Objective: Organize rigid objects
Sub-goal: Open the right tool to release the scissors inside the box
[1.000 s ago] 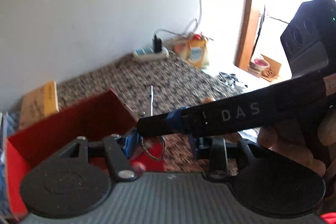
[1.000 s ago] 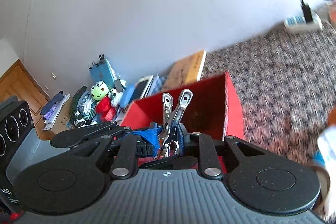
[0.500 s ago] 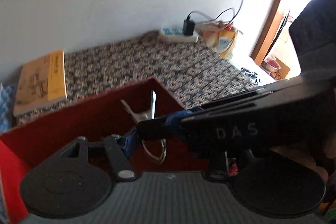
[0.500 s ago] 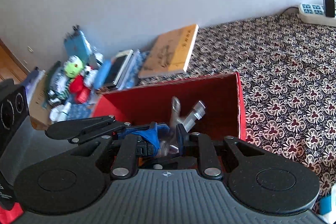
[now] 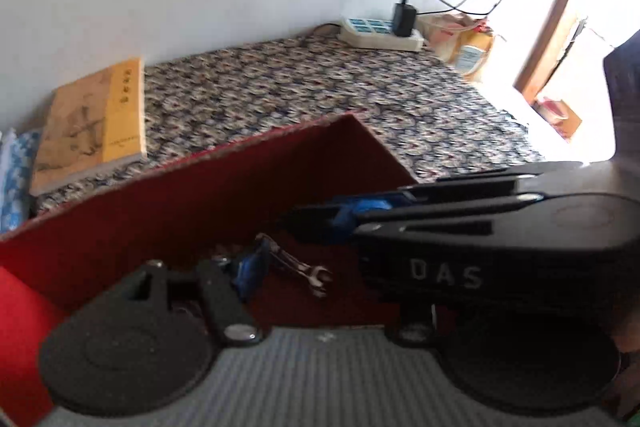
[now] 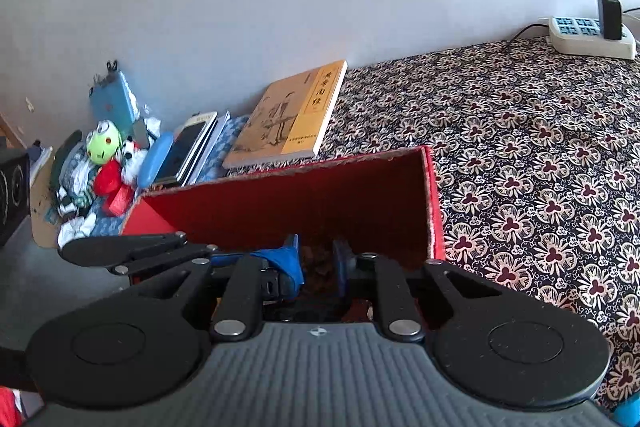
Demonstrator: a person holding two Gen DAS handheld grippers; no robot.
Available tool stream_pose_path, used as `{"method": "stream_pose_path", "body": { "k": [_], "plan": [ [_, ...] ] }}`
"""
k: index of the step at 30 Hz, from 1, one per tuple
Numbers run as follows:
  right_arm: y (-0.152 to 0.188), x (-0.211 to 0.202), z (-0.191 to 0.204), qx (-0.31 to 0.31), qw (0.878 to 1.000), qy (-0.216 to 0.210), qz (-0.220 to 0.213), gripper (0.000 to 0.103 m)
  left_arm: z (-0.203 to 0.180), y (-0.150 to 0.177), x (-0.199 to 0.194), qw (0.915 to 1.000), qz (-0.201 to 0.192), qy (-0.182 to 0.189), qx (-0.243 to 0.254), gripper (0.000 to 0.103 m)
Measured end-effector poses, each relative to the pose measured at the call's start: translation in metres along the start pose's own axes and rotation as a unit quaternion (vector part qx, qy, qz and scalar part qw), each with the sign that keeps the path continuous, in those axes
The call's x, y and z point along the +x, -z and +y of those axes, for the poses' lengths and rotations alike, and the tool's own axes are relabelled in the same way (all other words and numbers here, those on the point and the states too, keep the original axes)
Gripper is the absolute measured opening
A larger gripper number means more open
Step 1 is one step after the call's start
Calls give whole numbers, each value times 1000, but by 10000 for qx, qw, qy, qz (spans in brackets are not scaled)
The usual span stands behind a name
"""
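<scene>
Both grippers are poking down into a red cardboard box with matte walls and a rough, fuzzy-looking cut edge. It sits on a cloth printed with dark-and-cream flowers.

In the left wrist view a small shiny metal wrench lies on the dark red floor of the box, open-ended jaw pointing toward 4 o'clock, just right of the left gripper's blue-padded finger. The left gripper only shows that one finger; the other is hidden behind the right gripper's black plastic body with "DAS" on it, coming in from 3 o'clock. So I can't tell how wide the left one stands.

The right wrist view doesn't show the wrench at all. It does show the right gripper with its two blue pads a narrow gap apart and nothing between them, just the mottled box floor. The left gripper's flat black linkage sticks in from 9 o'clock.

A yellowish paperback book lies flat at 12 o'clock beyond the box. Only the right view catches the pile of phones and the green frog toy at 10 o'clock. A white power strip with a black charger sits against the wall.
</scene>
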State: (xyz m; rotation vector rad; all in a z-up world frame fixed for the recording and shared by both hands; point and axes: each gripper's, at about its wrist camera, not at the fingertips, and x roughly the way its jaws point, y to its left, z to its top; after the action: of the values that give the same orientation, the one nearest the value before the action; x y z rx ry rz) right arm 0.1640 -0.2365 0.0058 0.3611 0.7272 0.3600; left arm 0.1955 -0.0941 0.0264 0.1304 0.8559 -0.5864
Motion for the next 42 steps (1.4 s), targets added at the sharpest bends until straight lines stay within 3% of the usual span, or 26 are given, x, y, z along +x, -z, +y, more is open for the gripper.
{"method": "stream_pose_path", "body": {
  "k": [4,11,20,32,42],
  "plan": [
    [1,0,-7,188,9998,52,-98,0,1,0,2,9999,37,-142,-46,39],
    [2,-4,-13,481,9986,20,-229,0,2,0,1,9995,-29,-299,-111,54],
    [9,-21,-4,753,9957,158,-523,5,-3,4,-9,9966,-202,-793,-58,61],
    [25,-51,27,686,9930,487,-828,6,-5,17,-57,9884,-254,-1496,-27,66],
    [41,-68,47,735,9932,235,-876,7,-1,32,-94,9820,-221,-1861,-234,69]
  ]
}}
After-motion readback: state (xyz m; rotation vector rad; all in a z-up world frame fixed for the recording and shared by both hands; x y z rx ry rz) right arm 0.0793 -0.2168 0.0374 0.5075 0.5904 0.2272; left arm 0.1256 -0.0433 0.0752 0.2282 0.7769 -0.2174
